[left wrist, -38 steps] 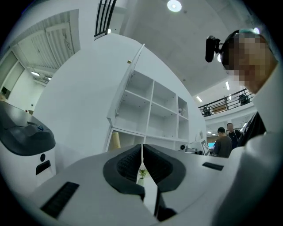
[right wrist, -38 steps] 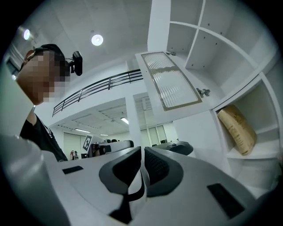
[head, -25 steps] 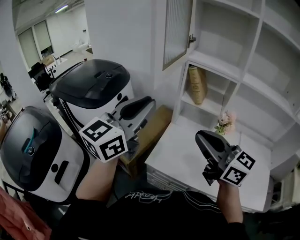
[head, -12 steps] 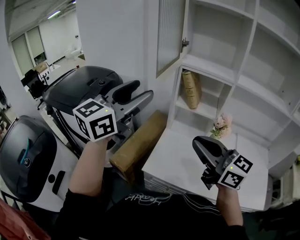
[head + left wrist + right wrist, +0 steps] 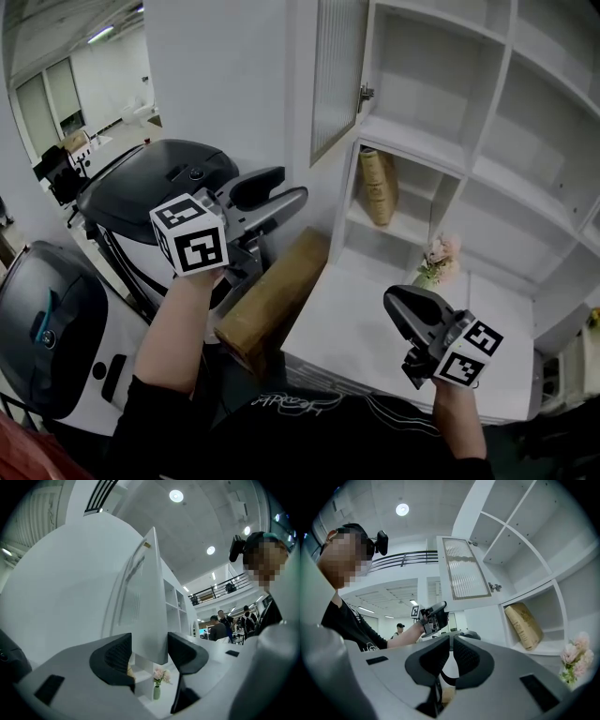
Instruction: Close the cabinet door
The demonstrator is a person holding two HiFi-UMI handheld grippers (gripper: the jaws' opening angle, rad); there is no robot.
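White and ribbed glass make up the cabinet door (image 5: pixel 333 75), and it stands swung out from the open shelf cabinet (image 5: pixel 441 141), hanging on its hinge at the upper compartment, so the task is not yet done. The left gripper (image 5: pixel 281 192) hovers below and to the left of the door, apart from it; its jaws have just been opening and now stand wide, with nothing between them. In the left gripper view the door's free edge only lines up with the gap, further off. The right gripper (image 5: pixel 398 305) waits low over the white counter (image 5: pixel 347 328), near the small vase of flowers (image 5: pixel 441 255), with its jaws together and empty. I judge that the work is only at the approach: the left gripper should come to the outer face or free edge of the door and push it towards the cabinet until it sits flat against the frame. No contact with the door is visible at this moment.
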